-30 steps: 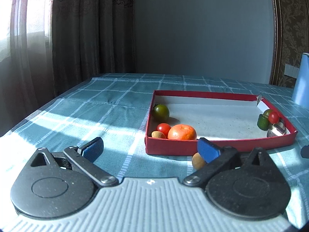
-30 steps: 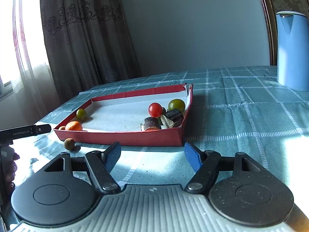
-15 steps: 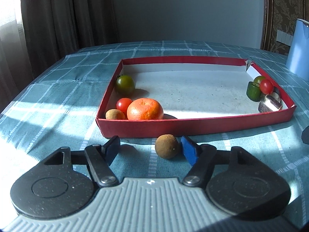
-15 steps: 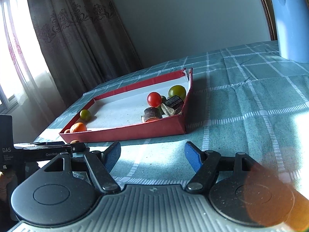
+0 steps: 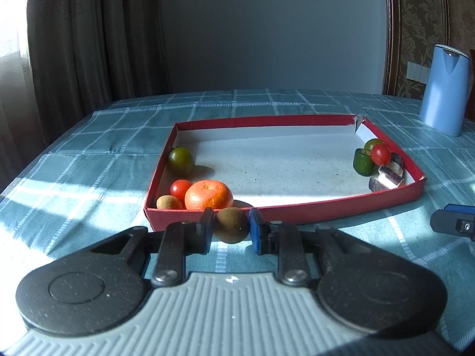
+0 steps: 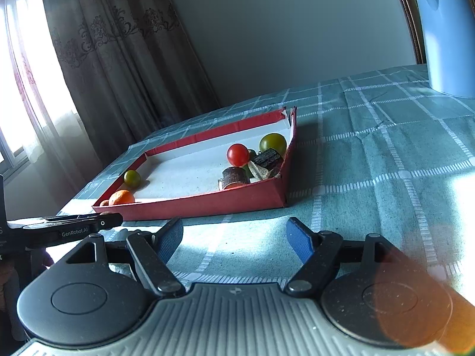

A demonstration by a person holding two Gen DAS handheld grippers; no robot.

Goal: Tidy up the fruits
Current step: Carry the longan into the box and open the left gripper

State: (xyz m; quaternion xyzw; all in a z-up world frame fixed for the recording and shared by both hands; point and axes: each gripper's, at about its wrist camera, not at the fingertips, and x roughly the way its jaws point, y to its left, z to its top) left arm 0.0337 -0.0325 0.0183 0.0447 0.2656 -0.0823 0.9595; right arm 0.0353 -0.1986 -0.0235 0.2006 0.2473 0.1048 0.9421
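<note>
A small brown round fruit [image 5: 231, 229] lies on the checked cloth just outside the front wall of the red tray [image 5: 297, 212]. My left gripper [image 5: 231, 223] is shut on it, a pad pressing each side. Inside the tray's near left corner sit an orange [image 5: 208, 194], a red tomato [image 5: 179, 188], a second brown fruit [image 5: 167, 202] and a green tomato [image 5: 181, 160]. My right gripper [image 6: 234, 237] hovers over bare cloth before the tray [image 6: 207, 204]; its jaws are opening with nothing between them.
The tray's right corner holds a red tomato [image 5: 380, 154], green pieces [image 5: 362, 161] and dark cut chunks [image 5: 386, 178]. A tall blue kettle [image 5: 445, 89] stands at the back right of the table. Curtains hang behind the table's left edge.
My left gripper swung right toward the tray, brought the brown fruit between its fingers, and closed on it. The right gripper's jaws have spread a little wider; its view has rolled slightly.
</note>
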